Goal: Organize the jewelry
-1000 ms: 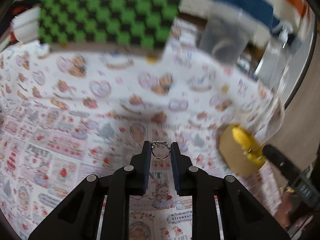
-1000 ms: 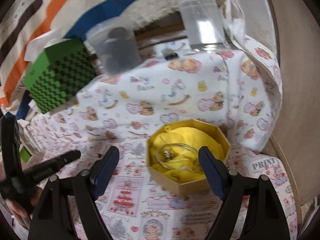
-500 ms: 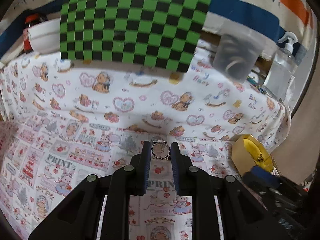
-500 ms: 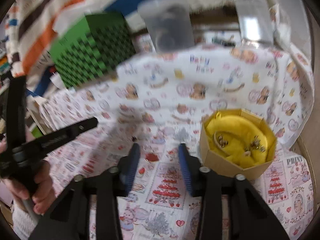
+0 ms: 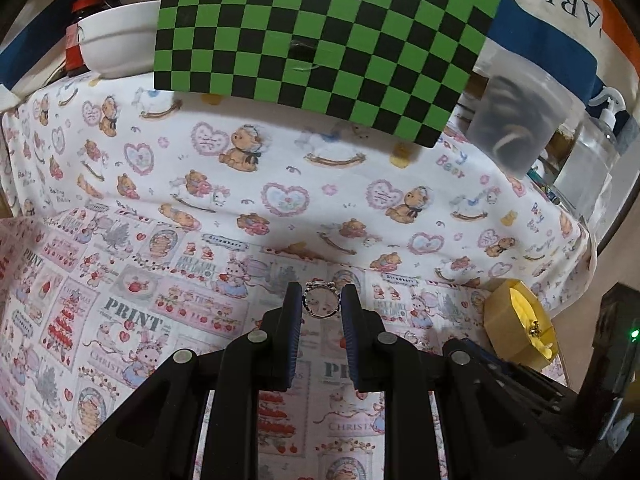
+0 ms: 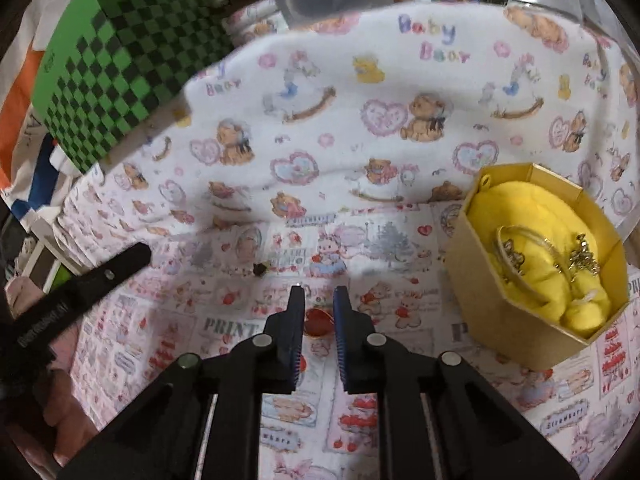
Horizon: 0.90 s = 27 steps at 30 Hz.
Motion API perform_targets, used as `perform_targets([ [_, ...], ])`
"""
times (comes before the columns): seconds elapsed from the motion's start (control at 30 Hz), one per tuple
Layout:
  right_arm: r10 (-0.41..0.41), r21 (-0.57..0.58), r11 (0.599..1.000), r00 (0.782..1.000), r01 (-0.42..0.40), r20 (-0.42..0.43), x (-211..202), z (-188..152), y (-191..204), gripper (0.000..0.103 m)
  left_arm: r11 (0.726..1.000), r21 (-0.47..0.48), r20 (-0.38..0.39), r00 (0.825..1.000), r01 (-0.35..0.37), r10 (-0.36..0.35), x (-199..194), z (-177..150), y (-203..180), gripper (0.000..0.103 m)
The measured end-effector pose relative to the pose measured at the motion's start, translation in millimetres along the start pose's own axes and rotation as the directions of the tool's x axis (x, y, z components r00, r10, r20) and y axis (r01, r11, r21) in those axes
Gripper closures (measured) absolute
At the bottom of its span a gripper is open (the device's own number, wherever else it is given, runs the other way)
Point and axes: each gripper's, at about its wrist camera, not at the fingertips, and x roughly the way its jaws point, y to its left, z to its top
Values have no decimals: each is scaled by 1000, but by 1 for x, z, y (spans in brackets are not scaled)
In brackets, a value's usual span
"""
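Printed cloth with teddy bears and strawberries (image 5: 168, 184) covers the whole table, and a green checkered box (image 5: 320, 40) stands at the top of the left wrist view. Low in the centre of that view, the left gripper (image 5: 322, 304) is nearly closed on a small silver ring (image 5: 321, 303), pinched across its band between the 2 pads. In the right wrist view, the right gripper (image 6: 318, 314) sits bottom centre, its jaws closing around a small red, gold-rimmed piece (image 6: 318, 322) lying on the cloth; I cannot tell whether the pads touch it yet. At the right edge of that view sits a tan octagonal box (image 6: 504, 312) lined in yellow, holding a bangle (image 6: 520, 264) and a chain (image 6: 584, 256). Both pieces look light, hard and slippery, so a squeeze across the widest part, near the pad tips, seems safest.
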Motion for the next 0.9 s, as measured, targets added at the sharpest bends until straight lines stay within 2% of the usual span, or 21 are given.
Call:
perform_targets([
  [0.13, -29, -66, 997, 1000, 30, 5, 2, -2, 6, 89, 999, 34, -14, 1000, -17, 18, 6, -1, -4, 84],
  [0.27, -22, -56, 998, 1000, 21, -13, 7, -1, 7, 87, 1000, 18, -28, 1000, 0, 0, 7, -1, -3, 84],
  [0.33, -21, -55, 998, 1000, 20, -19, 10, 0, 7, 82, 1000, 17, -21, 1000, 13, -13, 4, 0, -3, 84],
  [0.43, -22, -61, 998, 999, 20, -32, 14, 0, 8, 80, 1000, 18, -13, 1000, 9, -9, 2, 0, -3, 84],
  [0.57, -19, -70, 997, 999, 16, -38, 15, -2, 10, 72, 1000, 18, -32, 999, 9, -9, 7, 0, -3, 84],
  [0.7, -31, -98, 995, 999, 28, -34, 16, -4, 16, 72, 1000, 15, -35, 999, 6, -5, 8, -1, -1, 84],
  [0.8, -33, -117, 993, 999, 28, -40, 19, -5, 19, 93, 1000, 12, -30, 1000, 9, -9, 7, 0, -1, 84],
  [0.9, -39, -104, 994, 999, 37, -19, 15, -4, 16, 94, 1000, 17, -24, 1000, 6, -6, 5, 0, -1, 84],
])
